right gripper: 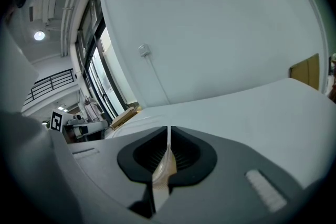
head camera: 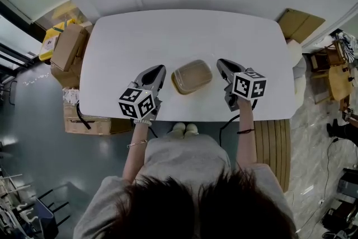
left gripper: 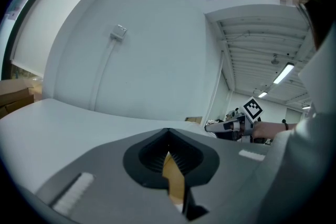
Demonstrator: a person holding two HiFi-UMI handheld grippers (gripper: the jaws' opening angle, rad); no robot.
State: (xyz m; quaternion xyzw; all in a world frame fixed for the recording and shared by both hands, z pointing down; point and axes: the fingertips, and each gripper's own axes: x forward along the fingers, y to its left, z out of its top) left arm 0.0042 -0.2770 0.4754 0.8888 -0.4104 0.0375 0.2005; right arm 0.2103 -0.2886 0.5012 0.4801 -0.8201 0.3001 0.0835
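White table (head camera: pixel 184 31) bears a tan lidded box (head camera: pixel 191 76) at the middle of its near edge. Cardboard cartons (head camera: pixel 68 48) stand on the floor well to the left of the box. Left gripper (head camera: pixel 160 69) sits just left of the box, jaws drawn together, with a tan sliver showing in the slit. Right gripper (head camera: pixel 220 62) sits just right of the box, jaws likewise together. No contact with the box is discernible on either side.

Tan rounded-rectangle container (head camera: pixel 192 76), lid closed, lying flat, slightly skewed, near front edge of white table (head camera: pixel 168 36).
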